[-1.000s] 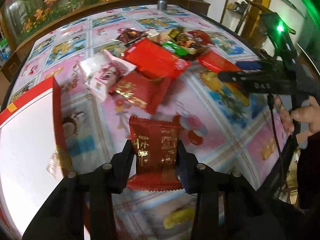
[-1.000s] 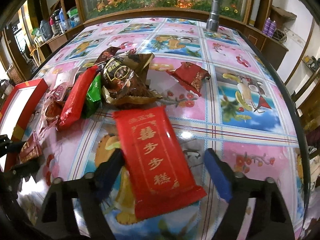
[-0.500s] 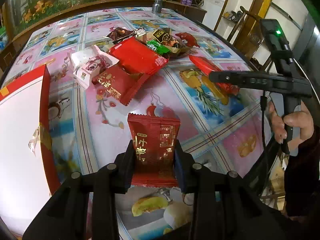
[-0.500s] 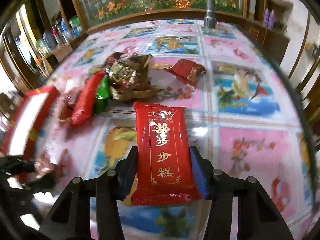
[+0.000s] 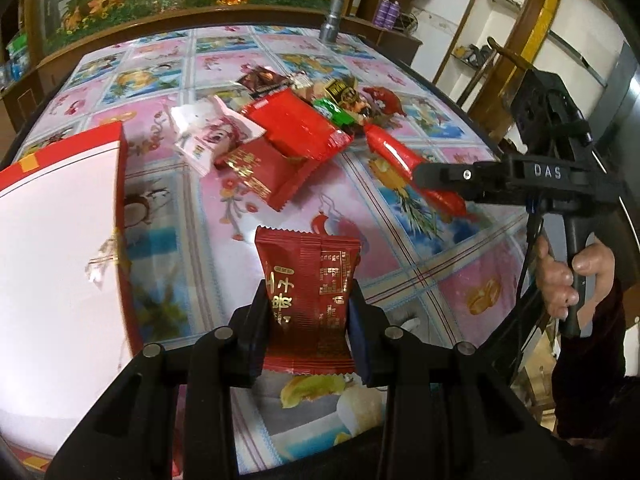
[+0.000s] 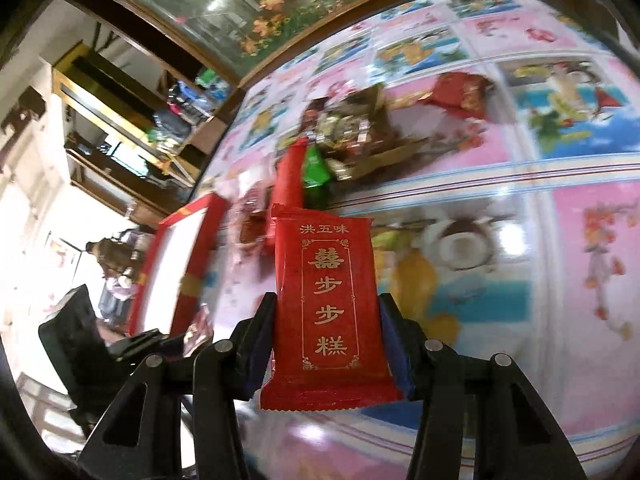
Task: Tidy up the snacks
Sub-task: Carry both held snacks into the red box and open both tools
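Note:
My left gripper (image 5: 308,312) is shut on a dark red snack packet (image 5: 308,280) with gold print, held above the table. My right gripper (image 6: 326,316) is shut on a long bright red packet (image 6: 326,300) with gold characters, lifted off the table and rolled; the same packet (image 5: 408,164) shows in the left wrist view, clamped in the right tool. A red box with a white inside (image 5: 60,220) lies at the left, also seen blurred as the box (image 6: 180,256) in the right wrist view. A pile of mixed snacks (image 5: 288,128) lies mid-table.
A person's hand (image 5: 560,280) grips the right tool's handle at the right edge. A metal flashlight (image 5: 334,20) stands at the table's far edge. The patterned tablecloth (image 5: 440,280) covers a round table with a dark rim; shelves stand beyond.
The right gripper closed on the long red packet, lifted it off the table and rolled. The left gripper tightened on its dark red packet and rose a little.

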Available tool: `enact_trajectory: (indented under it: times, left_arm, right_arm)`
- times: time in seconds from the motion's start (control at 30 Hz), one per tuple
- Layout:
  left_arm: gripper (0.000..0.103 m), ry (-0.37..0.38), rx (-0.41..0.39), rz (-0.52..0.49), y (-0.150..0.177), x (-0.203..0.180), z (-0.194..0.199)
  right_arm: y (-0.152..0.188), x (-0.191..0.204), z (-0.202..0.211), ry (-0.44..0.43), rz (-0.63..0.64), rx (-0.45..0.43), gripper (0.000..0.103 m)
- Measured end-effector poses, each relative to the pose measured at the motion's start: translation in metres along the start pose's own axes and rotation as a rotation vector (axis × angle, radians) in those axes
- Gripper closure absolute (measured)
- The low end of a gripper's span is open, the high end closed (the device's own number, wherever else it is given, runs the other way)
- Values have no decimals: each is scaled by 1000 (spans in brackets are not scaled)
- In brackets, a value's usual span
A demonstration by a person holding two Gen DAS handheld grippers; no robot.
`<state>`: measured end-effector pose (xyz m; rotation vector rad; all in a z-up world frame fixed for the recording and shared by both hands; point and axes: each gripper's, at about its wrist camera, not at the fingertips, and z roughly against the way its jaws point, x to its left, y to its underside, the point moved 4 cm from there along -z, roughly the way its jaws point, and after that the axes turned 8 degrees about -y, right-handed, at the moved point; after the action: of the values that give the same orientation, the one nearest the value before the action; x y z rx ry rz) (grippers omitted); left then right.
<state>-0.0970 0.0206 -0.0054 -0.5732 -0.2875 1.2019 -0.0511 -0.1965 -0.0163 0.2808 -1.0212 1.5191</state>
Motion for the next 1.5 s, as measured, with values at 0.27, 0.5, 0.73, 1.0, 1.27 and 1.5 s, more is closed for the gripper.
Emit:
enact_trajectory:
  times: [0.27,0.5,0.73,1.0,1.27,1.5]
  left_arm:
    - [71,-71,-101,73,-5,37,36]
    - [71,-170,-155,183,3,95,58]
    - [71,-292,-134,289,28,149,59]
    - [70,-358,-108,359,49,182,56]
    - [66,-448,-101,412,59,199,60]
    - [58,-496,-145,396,53,196,69]
  right_arm:
    - [-4,52,-35,-68,79,54,53]
    - [-3,112,-89,-152,146,138,53]
    - [6,161,-151,-232,163,221,53]
    - [16,198,-193,-234,191,268,53]
    - [34,218,-189,-207,295,266,48]
    - [3,168,-133,-90,268,86,46]
